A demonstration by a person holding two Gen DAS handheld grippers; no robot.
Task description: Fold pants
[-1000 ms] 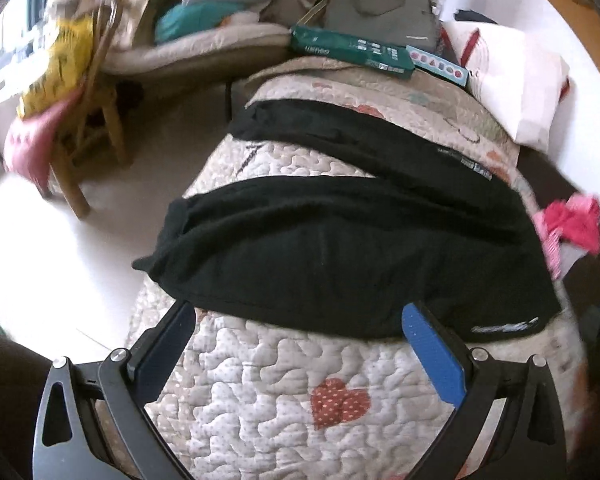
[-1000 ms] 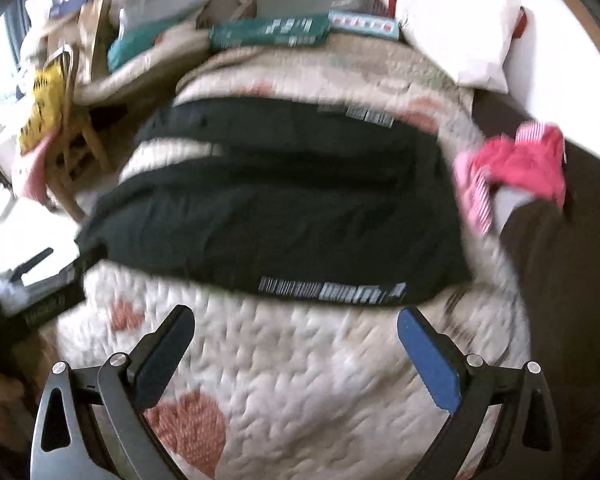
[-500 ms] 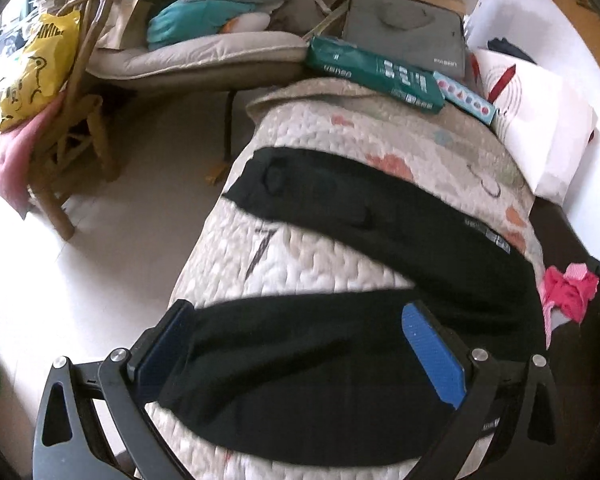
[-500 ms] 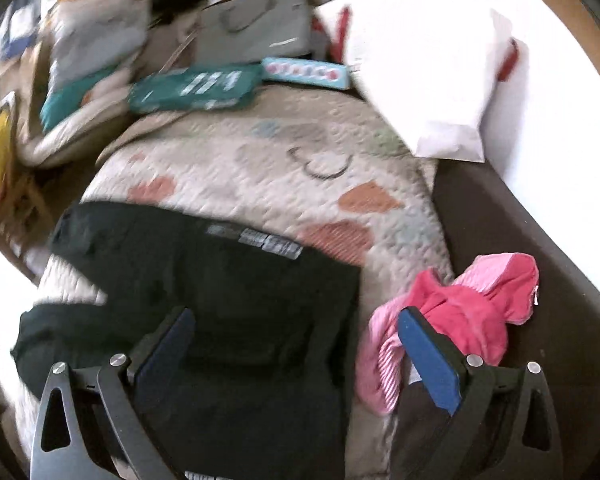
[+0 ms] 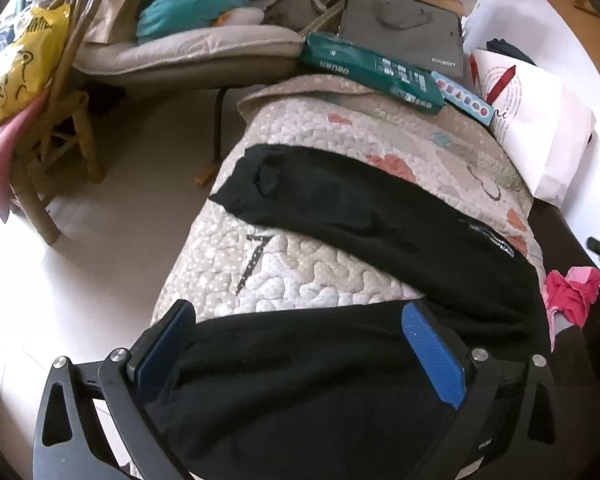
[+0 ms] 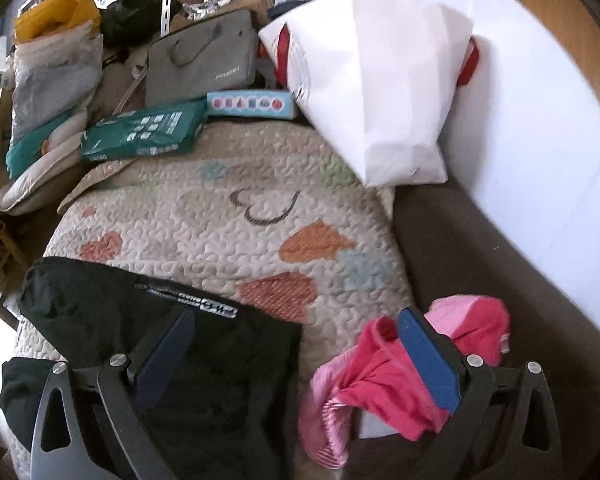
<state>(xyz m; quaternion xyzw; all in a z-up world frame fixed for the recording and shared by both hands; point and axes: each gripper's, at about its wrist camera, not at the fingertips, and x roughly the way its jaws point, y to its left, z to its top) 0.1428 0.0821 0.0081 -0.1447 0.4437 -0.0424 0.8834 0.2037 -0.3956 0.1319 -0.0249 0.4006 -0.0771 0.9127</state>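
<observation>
Left gripper (image 5: 300,352): jaws spread wide, holding nothing, positioned over the near leg of the black pants (image 5: 380,216). Pants location: laid flat across the quilted bed cover (image 5: 300,264), legs splayed toward the floor side, waistband toward the wall side. Right gripper (image 6: 296,364): jaws spread wide, holding nothing, positioned over the waistband end of the pants (image 6: 220,360), with one finger above the black fabric and the other above a pink garment (image 6: 384,392) just beside the pants. A green box (image 6: 140,132) and a white bag (image 6: 380,92) lie at the far end of the bed.
</observation>
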